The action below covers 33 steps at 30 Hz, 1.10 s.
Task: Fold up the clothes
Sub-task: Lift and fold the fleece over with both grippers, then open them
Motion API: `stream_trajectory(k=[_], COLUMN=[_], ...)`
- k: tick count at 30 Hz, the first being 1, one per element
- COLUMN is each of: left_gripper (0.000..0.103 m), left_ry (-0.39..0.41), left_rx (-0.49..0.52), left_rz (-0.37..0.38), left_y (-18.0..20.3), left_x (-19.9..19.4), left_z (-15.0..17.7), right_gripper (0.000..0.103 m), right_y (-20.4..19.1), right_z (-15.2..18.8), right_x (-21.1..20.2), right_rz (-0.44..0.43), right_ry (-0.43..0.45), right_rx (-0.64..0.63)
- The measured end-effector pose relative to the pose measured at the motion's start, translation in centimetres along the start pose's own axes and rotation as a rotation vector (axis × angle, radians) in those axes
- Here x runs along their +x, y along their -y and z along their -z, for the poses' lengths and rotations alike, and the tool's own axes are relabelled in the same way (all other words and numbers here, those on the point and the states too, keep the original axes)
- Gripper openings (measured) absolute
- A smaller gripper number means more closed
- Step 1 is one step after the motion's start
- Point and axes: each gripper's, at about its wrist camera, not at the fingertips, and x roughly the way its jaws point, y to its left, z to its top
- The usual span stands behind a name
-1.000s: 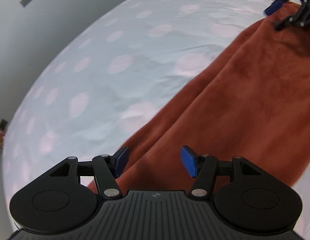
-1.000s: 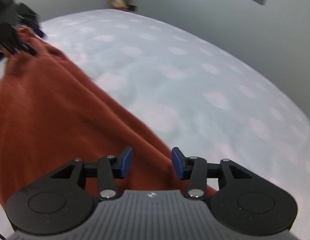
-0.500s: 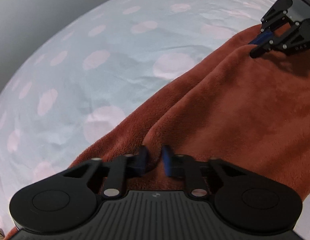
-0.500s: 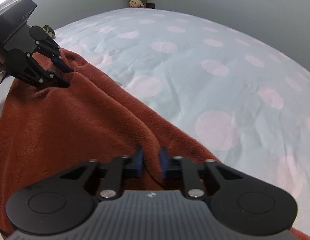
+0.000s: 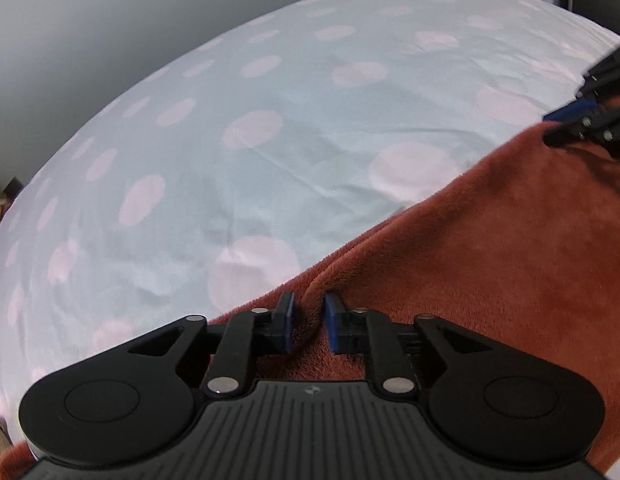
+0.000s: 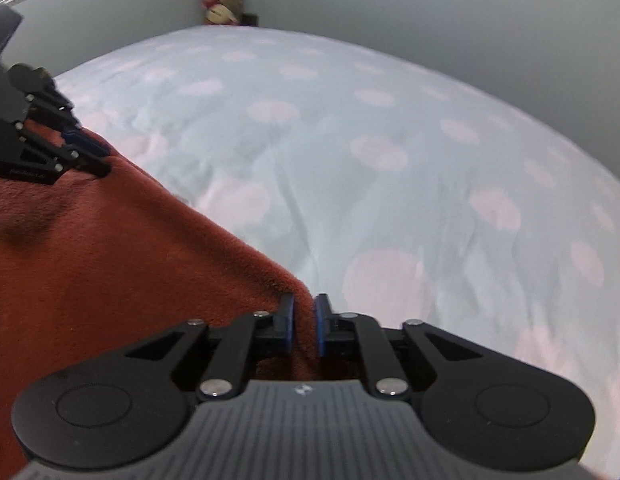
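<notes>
Lying rust-red fleece garment [image 5: 490, 248] flat on dotted bed [image 5: 270, 152] | left gripper [image 5: 308, 322] loosened a bit, edge fold between | right gripper [image 6: 304, 326] clamped on other corner | probably best lifting both evenly, keeping edge taut

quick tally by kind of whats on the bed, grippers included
grippers: 2, left gripper and right gripper, each pinching the cloth's edge; the left gripper's jaws have just been opening slightly
rust-red fleece cloth: 1
spotted bedsheet: 1
total: 4
</notes>
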Motion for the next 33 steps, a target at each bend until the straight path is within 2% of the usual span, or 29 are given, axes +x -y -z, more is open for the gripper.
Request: stream_trajectory(k=[1,3,4,8,11,14,18,20,24,27,29,31,33], left_gripper=[0.024,0.043,0.045,0.046,0.046,0.046,0.046,0.046,0.046,0.046,0.046,0.046,0.046], left_ry=[0.014,0.062,0.092,0.136,0.133,0.085,0.020,-0.001,-0.036,-0.038,-0.037,-0.029,-0.019], left_rx=[-0.005,-0.028,-0.048,-0.131,-0.151,-0.183,-0.325,-0.355,-0.379,-0.412,-0.440,-0.444,-0.444], left_rz=[-0.008,-0.043,-0.050,-0.071,-0.123,-0.166,-0.139,-0.141,-0.156,-0.186,-0.182,-0.168,-0.167], left_y=[0.0,-0.5,-1.0,-1.9,-0.7,1.3,4.2,5.9,8.6,9.6,9.8,10.0,10.1], left_x=[-0.4,-2.1,-3.1,-7.6,-10.6,-12.8,-14.6,-15.2,-16.3,-17.4,-18.1,-18.7,-19.3], left_z=[0.2,1.2,1.9,4.8,7.8,10.8,14.5,15.5,16.6,17.3,18.0,18.6,19.0], right_gripper=[0.023,0.036,0.037,0.037,0.037,0.044,0.046,0.046,0.050,0.052,0.058,0.069,0.069], right_y=[0.0,-0.1,-0.3,-1.7,-4.0,-6.9,-10.9,-12.7,-16.0,-16.9,-17.0,-17.1,-17.4], right_z=[0.2,0.7,1.0,2.6,4.5,7.0,10.2,11.5,13.0,13.2,13.0,12.3,11.4], right_x=[-0.2,-0.7,-1.6,-5.8,-9.4,-12.6,-15.0,-15.9,-16.5,-15.6,-15.4,-14.9,-13.9], right_rz=[0.010,0.030,0.045,0.081,0.093,0.095,0.107,0.117,0.145,0.262,0.312,0.347,0.390], right_ry=[0.003,0.013,0.032,0.087,0.136,0.181,0.159,0.158,0.122,0.061,0.052,0.055,0.047], right_rx=[0.022,0.062,0.071,0.114,0.151,0.193,0.257,0.282,0.292,0.325,0.373,0.403,0.388])
